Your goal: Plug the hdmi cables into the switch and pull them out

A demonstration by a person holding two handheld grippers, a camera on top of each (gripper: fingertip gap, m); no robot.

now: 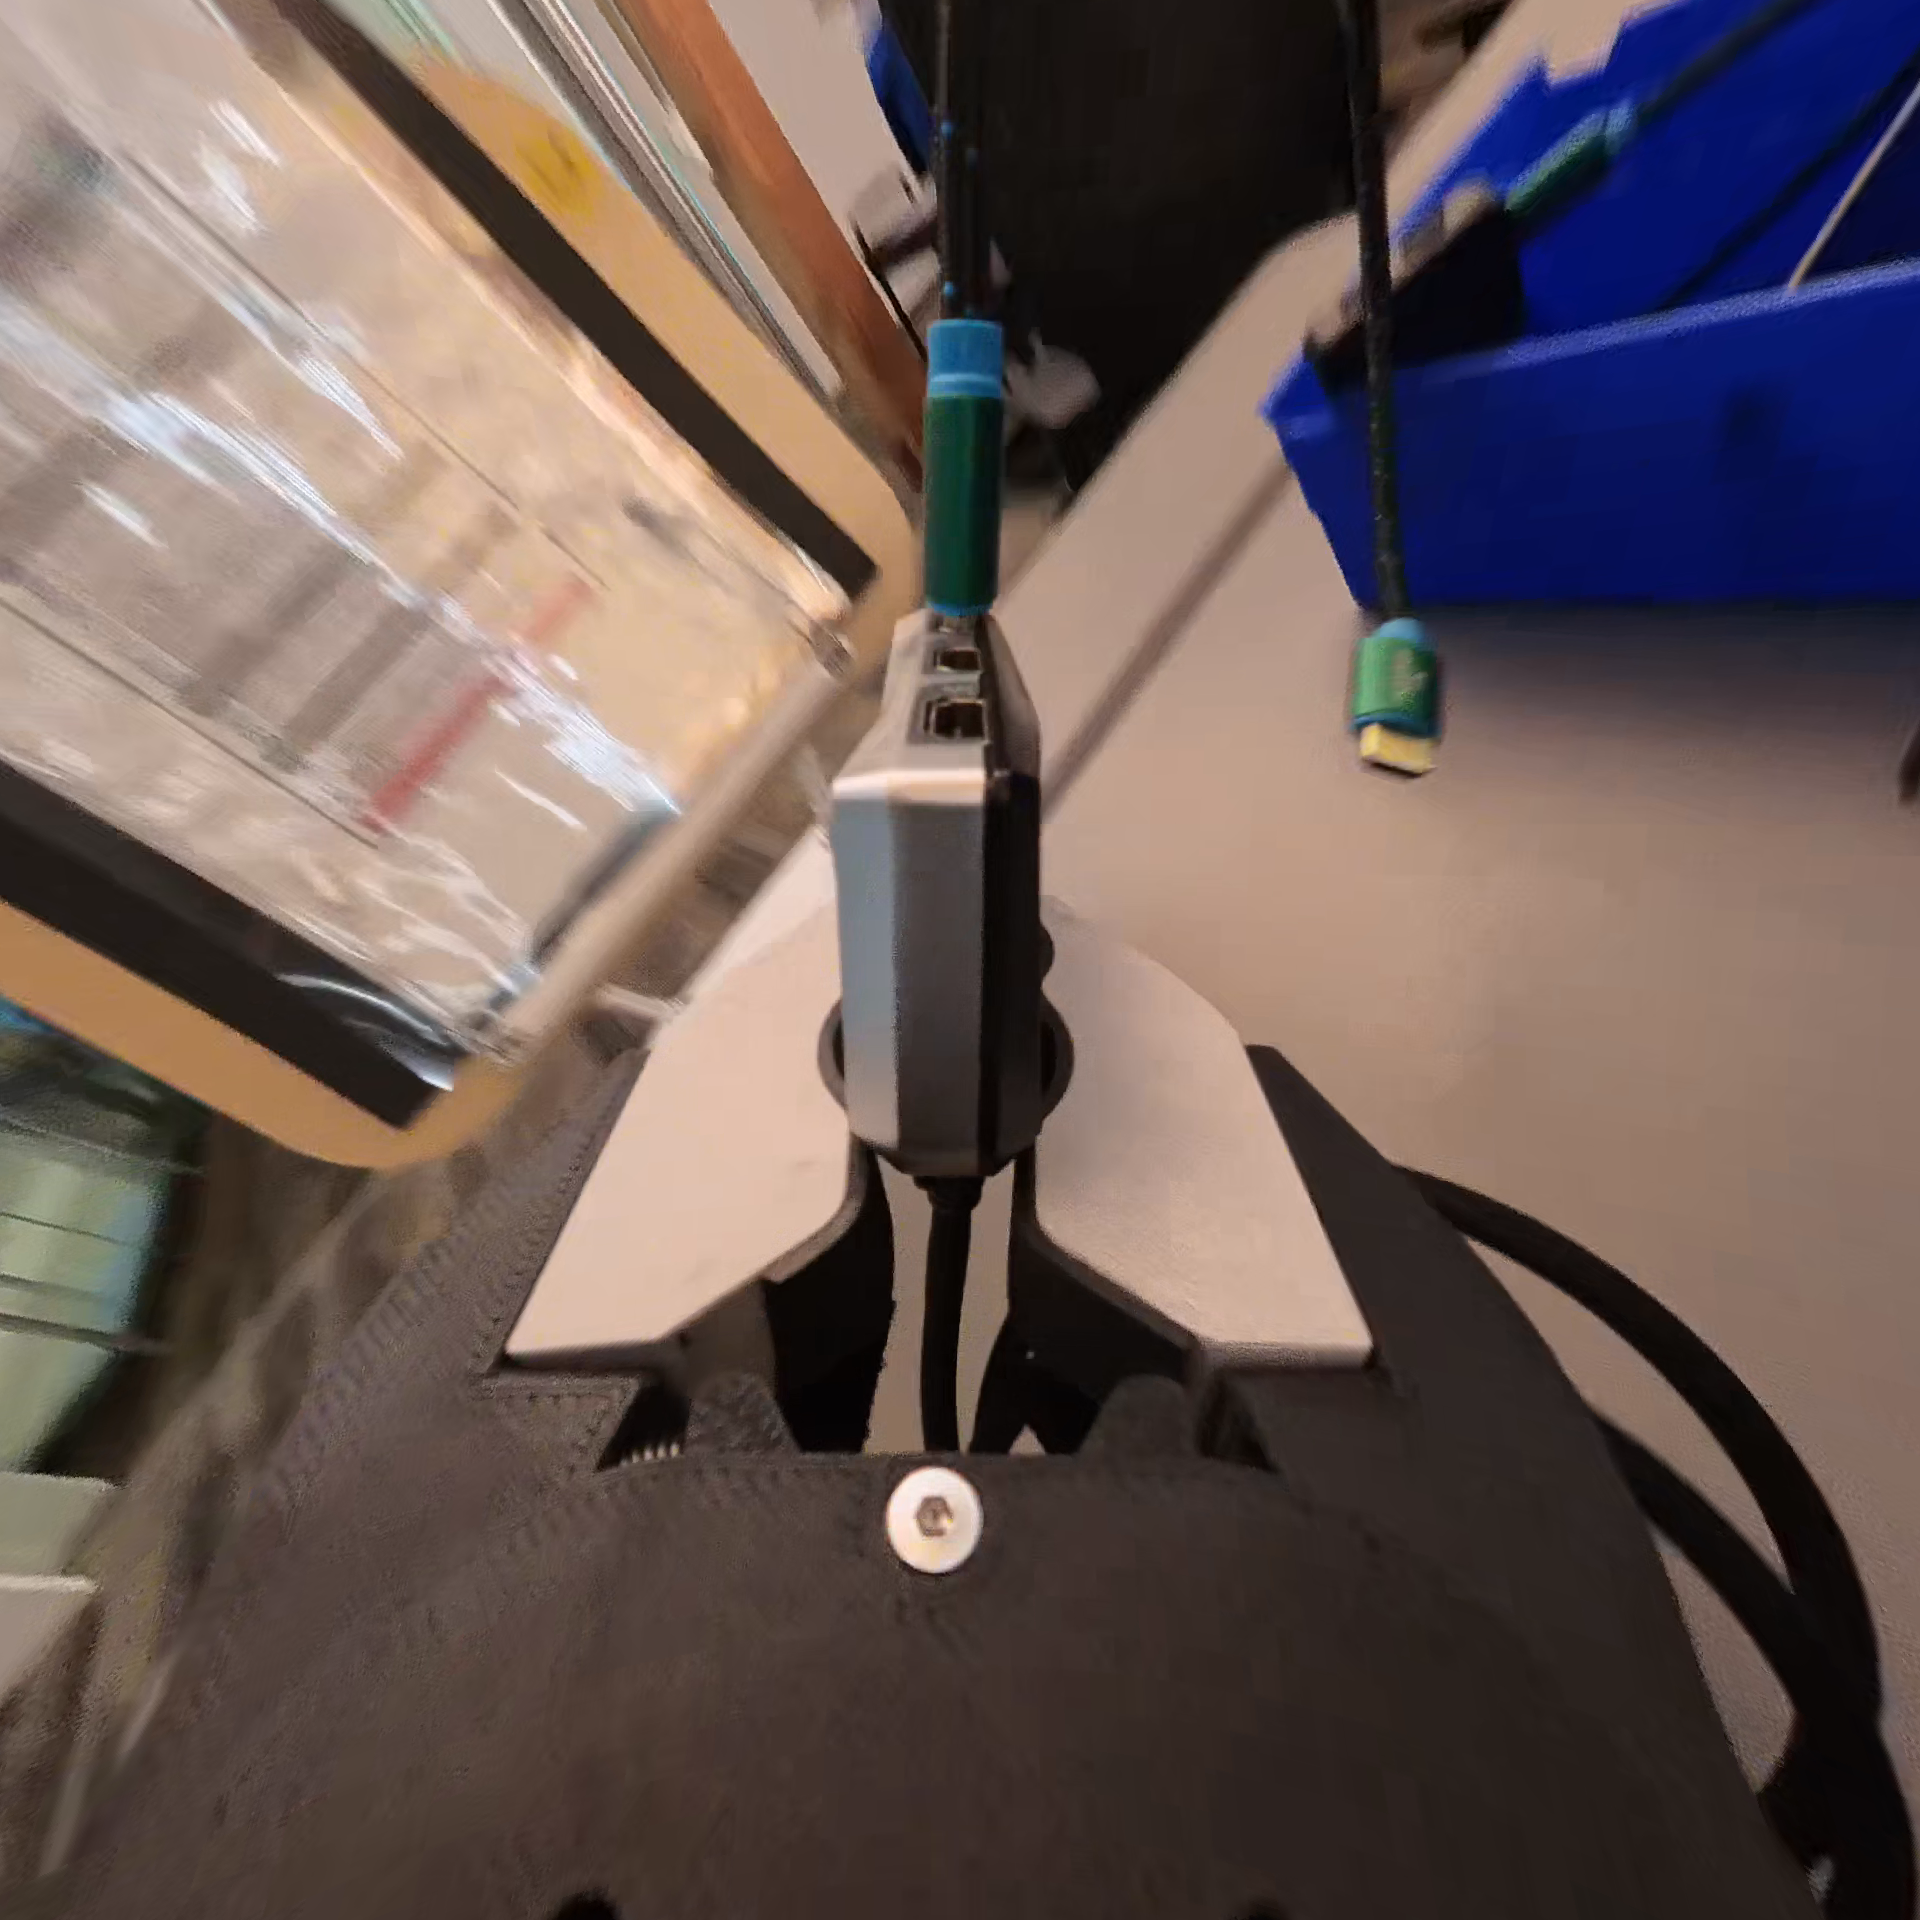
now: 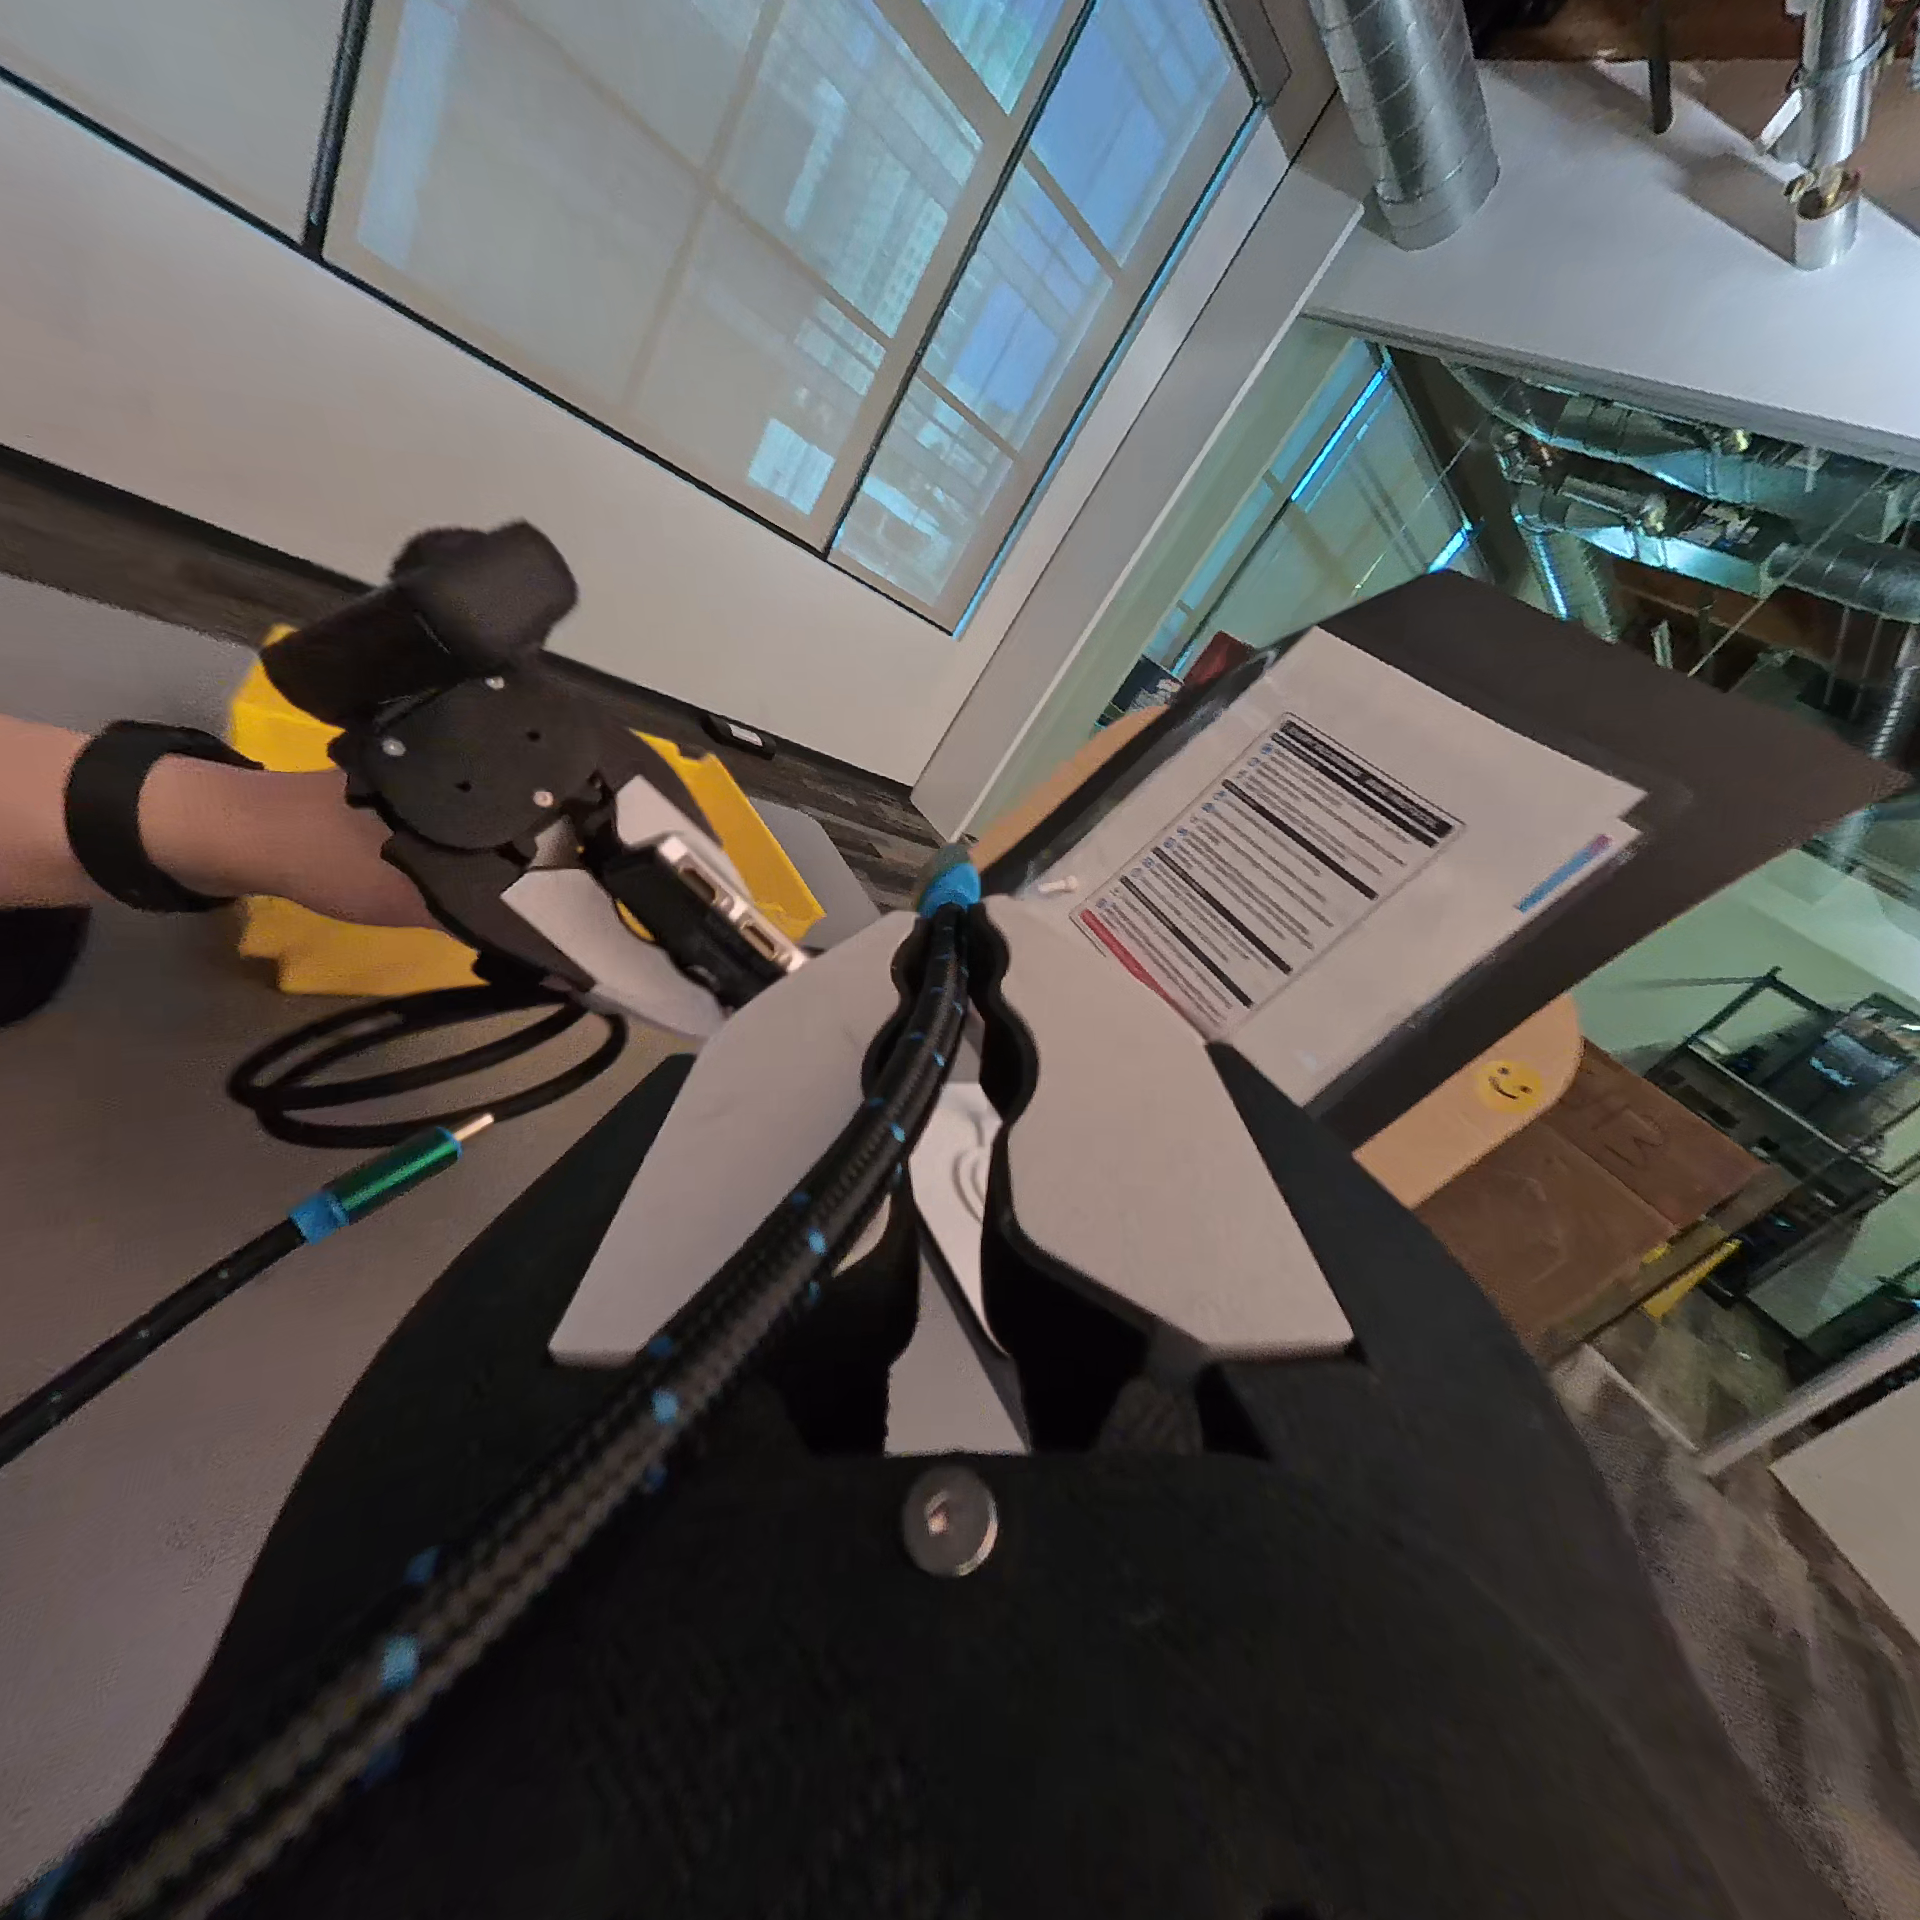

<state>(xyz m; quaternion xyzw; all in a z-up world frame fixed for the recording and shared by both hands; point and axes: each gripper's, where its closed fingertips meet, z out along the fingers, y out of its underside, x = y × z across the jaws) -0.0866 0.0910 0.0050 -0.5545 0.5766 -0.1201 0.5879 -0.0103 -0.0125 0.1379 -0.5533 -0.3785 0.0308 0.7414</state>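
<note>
Your left gripper (image 1: 940, 1081) grasps the switch (image 1: 925, 894) with a green plug (image 1: 961, 488) at its far end, while your right gripper (image 2: 951, 971) clenches that braided cable (image 2: 727, 1288).

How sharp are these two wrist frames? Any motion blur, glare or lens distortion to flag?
Left wrist view: the switch and plugged green connector are fairly sharp, the glass panel streaked by motion blur and reflections. Right wrist view: mostly sharp, wide-angle bending of the window frames, braided cable soft near the lens.
</note>
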